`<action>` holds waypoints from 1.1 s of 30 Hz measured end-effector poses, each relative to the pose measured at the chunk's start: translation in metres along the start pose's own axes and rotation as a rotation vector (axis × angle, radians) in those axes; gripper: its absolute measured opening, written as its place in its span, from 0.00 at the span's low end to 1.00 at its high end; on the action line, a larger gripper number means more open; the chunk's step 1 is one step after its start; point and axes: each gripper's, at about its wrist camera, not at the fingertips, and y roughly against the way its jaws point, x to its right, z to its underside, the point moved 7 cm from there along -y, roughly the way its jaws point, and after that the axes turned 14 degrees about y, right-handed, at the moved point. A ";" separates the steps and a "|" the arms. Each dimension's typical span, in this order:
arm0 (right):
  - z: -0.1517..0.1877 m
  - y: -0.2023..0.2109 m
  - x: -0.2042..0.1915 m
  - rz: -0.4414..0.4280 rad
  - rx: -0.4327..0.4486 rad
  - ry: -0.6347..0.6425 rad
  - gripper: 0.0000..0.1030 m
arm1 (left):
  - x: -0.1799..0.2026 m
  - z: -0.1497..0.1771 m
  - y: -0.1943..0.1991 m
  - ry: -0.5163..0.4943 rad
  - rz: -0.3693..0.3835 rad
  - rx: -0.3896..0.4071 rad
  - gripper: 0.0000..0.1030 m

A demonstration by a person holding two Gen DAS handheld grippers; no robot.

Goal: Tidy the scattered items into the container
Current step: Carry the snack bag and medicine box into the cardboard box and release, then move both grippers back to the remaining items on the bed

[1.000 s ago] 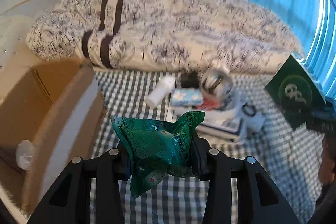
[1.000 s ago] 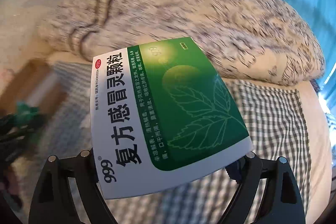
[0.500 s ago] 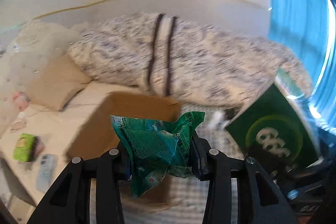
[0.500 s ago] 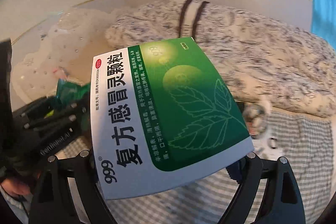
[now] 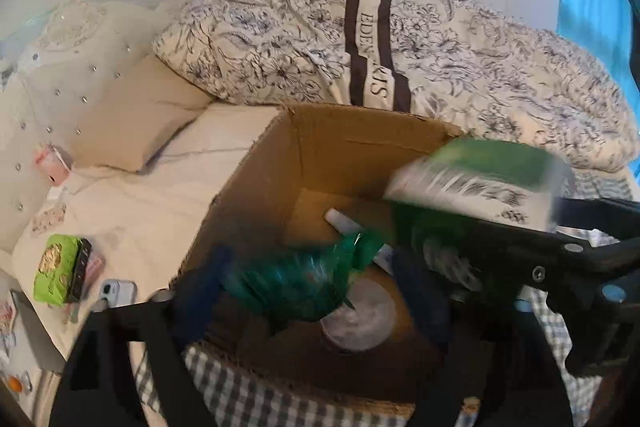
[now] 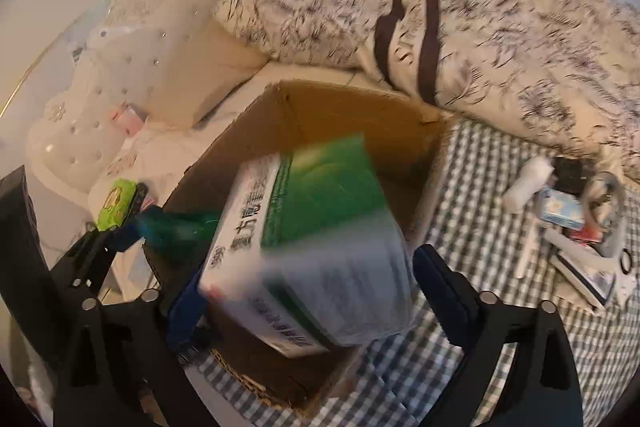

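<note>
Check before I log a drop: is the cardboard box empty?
Not empty. Inside the open cardboard box lie a round clear lid and a white tube.

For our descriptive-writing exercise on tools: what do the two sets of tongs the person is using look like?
Both the left tongs and the right tongs are matte black, angular plastic frames with two broad fingers. Round silver bolts dot the arms, and blue pads line the inner faces of the fingers. No cables or sleeves show.
</note>
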 end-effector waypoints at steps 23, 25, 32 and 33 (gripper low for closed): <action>0.070 0.162 0.105 0.179 0.229 -0.127 0.94 | 0.056 0.026 0.064 0.002 0.060 0.043 0.89; 0.098 0.178 0.129 0.258 0.216 -0.142 0.94 | 0.076 0.034 0.071 -0.028 0.089 0.049 0.89; 0.179 0.220 0.199 0.361 0.209 -0.256 0.94 | 0.162 0.063 0.077 -0.111 0.197 0.051 0.92; 0.187 0.222 0.207 0.373 0.204 -0.265 0.94 | 0.178 0.068 0.075 -0.125 0.213 0.045 0.92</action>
